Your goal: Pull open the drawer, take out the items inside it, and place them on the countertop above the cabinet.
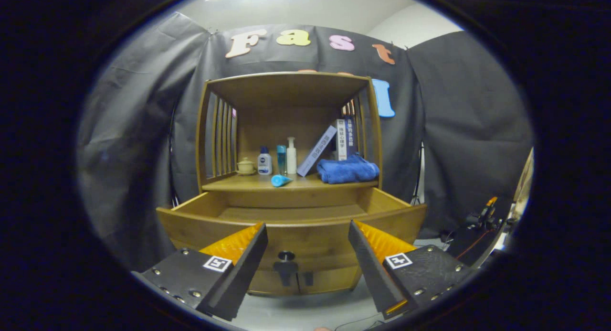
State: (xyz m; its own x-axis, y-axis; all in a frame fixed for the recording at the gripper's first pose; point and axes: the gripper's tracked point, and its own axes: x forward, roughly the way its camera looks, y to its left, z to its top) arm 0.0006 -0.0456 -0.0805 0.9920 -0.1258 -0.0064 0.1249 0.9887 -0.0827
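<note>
My gripper is spread wide, fingers well apart, holding nothing and touching nothing. It sits in front of the cabinet, back from it. The drawer is pulled out; its front panel runs across the gap between my fingers, and its dark round knob lies between them, lower on the front, apart from both. From this angle I see the drawer's inner side walls and part of its floor; I cannot tell whether anything lies in it.

On the countertop above the drawer, left to right: a small lidded cup, a white bottle with dark cap, a slim blue bottle, a white pump bottle. A blue tube lies on its side near the front edge. A leaning book rests against upright books. A folded blue towel lies at the right end.
</note>
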